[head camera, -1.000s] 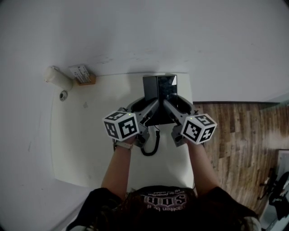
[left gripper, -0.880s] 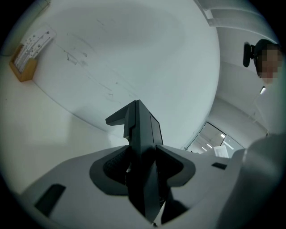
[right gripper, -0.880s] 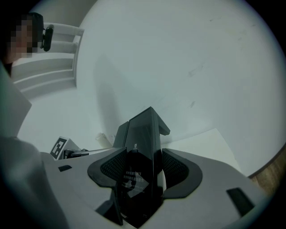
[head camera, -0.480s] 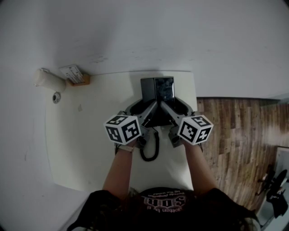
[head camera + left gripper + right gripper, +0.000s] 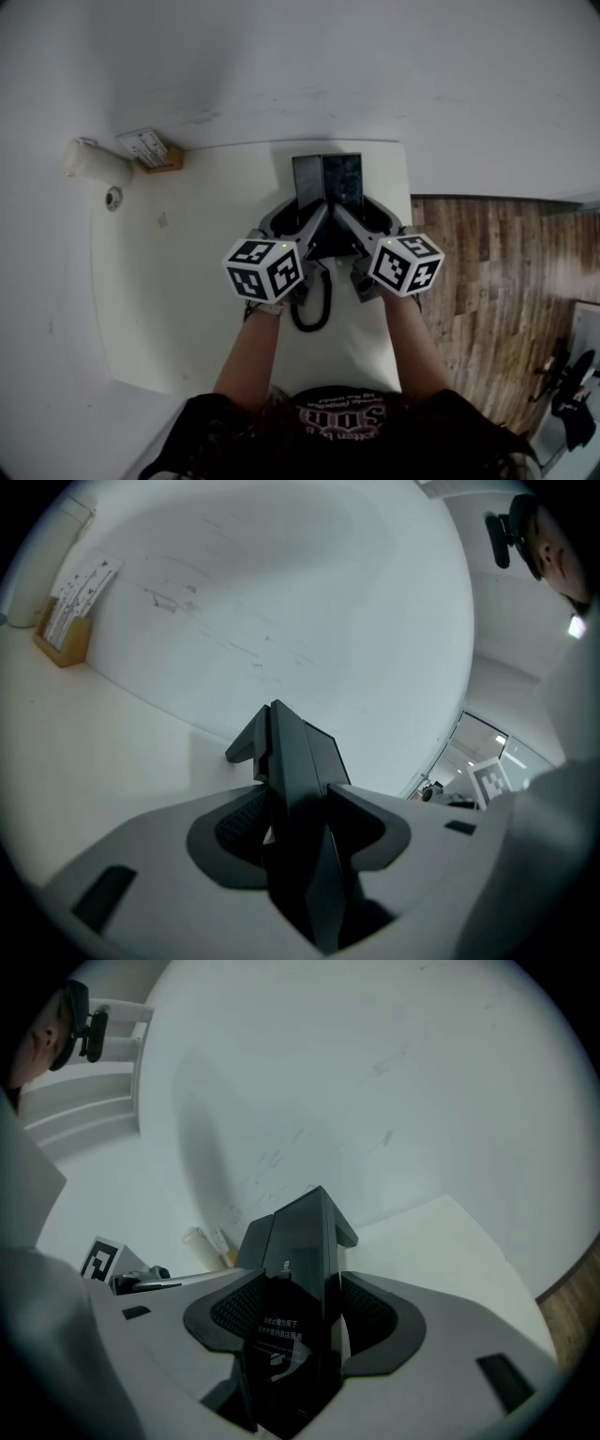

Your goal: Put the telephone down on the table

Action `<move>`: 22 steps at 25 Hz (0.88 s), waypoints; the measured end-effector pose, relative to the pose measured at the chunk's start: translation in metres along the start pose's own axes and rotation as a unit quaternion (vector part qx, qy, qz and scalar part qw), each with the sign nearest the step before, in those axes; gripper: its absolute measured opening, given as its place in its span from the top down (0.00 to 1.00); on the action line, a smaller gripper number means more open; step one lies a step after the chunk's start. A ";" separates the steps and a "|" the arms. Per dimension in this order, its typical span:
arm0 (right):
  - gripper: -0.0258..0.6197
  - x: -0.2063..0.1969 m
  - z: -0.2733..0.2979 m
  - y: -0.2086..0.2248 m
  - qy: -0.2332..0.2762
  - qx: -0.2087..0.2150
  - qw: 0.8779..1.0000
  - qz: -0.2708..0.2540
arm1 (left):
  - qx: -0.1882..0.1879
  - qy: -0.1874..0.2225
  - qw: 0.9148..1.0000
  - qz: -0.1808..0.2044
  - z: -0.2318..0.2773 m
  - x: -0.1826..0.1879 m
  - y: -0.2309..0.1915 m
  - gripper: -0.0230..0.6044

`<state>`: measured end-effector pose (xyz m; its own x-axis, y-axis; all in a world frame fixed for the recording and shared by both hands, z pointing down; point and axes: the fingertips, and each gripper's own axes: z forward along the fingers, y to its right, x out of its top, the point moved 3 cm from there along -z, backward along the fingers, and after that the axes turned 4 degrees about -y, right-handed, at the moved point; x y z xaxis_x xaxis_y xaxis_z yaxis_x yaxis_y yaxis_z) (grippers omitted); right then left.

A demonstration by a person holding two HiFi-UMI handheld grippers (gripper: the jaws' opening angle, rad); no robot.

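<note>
The fingers [image 5: 230, 827] of the left gripper [image 5: 298, 810] are closed tight on one side of the telephone [image 5: 291, 761], and the right gripper [image 5: 298, 1312] is clamped on the other. The telephone is held upright between the 2, over the far edge of the worktop [image 5: 187, 262], close to the wall [image 5: 375, 75], with its cord [image 5: 307, 327] trailing back. Whether its base touches cannot be told. The setting-down seems in hand. Next, lowering and a release of both grips are called for.

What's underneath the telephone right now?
The white table lies beneath the telephone; its black cord loops toward the person. The telephone, clamped by left gripper and right gripper, hides whether its base touches the table.
</note>
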<state>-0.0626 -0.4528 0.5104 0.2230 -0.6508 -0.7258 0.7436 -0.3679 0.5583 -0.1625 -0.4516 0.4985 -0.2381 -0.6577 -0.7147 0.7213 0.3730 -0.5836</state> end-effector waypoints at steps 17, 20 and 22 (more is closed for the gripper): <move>0.57 0.005 -0.014 0.008 0.003 -0.009 1.000 -0.021 | 0.011 -0.011 1.000 0.007 -0.012 -0.001 -0.008 0.66; 0.57 0.012 -0.023 0.002 0.006 -0.007 0.999 -0.049 | 0.025 -0.008 0.999 0.021 -0.027 0.004 -0.008 0.66; 0.57 0.015 -0.029 -0.002 0.008 -0.008 0.998 -0.066 | 0.032 0.000 0.999 0.031 -0.037 0.009 -0.006 0.67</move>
<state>-0.0422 -0.4425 0.4861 0.1318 -0.5874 -0.7985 0.7771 -0.4389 0.4511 -0.1932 -0.4352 0.4817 -0.1908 -0.6344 -0.7490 0.7749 0.3711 -0.5117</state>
